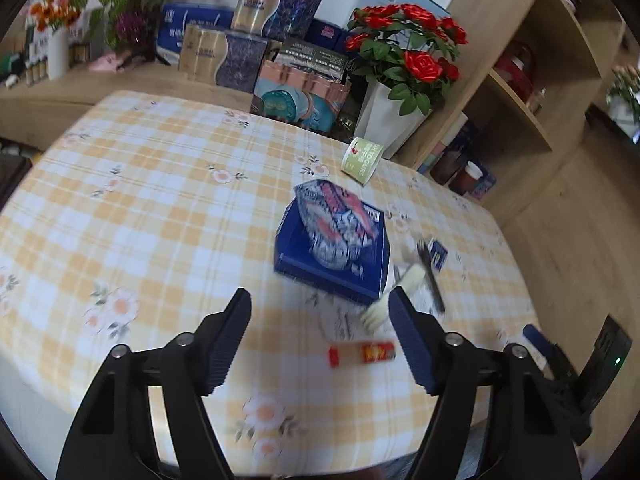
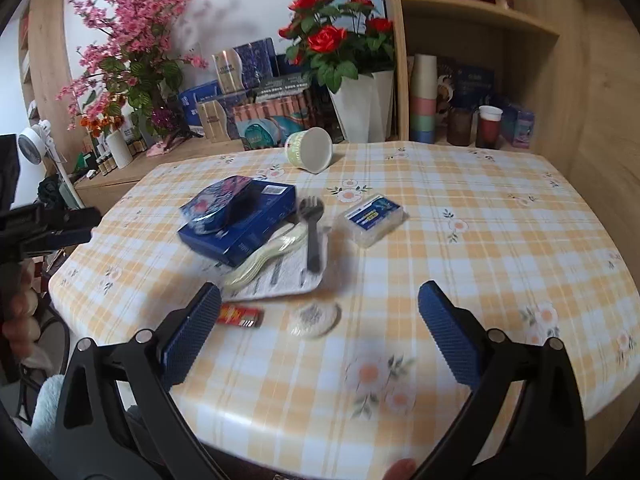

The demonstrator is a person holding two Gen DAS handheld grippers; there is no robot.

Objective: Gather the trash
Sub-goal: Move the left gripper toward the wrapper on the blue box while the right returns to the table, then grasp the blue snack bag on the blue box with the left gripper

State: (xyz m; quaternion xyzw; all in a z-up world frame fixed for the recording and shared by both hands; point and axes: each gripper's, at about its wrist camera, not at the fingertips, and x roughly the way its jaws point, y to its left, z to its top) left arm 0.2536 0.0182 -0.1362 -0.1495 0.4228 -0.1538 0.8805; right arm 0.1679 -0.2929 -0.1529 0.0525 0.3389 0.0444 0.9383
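Observation:
Trash lies on a yellow checked tablecloth (image 2: 460, 248). A blue box (image 2: 256, 220) carries a crumpled wrapper (image 2: 218, 204); both also show in the left wrist view, the box (image 1: 296, 256) under the wrapper (image 1: 338, 224). A tipped yogurt cup (image 2: 310, 150) (image 1: 362, 160), a black fork (image 2: 312, 228), a pale fork (image 2: 264, 258), a white paper sheet (image 2: 288, 276), a red packet (image 2: 240, 315) (image 1: 362, 354), a clear lid (image 2: 314, 318) and a clear tissue pack (image 2: 374, 218) lie around. My left gripper (image 1: 320, 320) and right gripper (image 2: 320, 336) are open and empty.
Rose pots (image 2: 360, 100), gift boxes (image 1: 224, 56) and a pink blossom plant (image 2: 132, 52) stand behind the table. A wooden shelf (image 2: 480, 20) with cups and jars is at the right. The left gripper appears at the left edge of the right wrist view (image 2: 44, 224).

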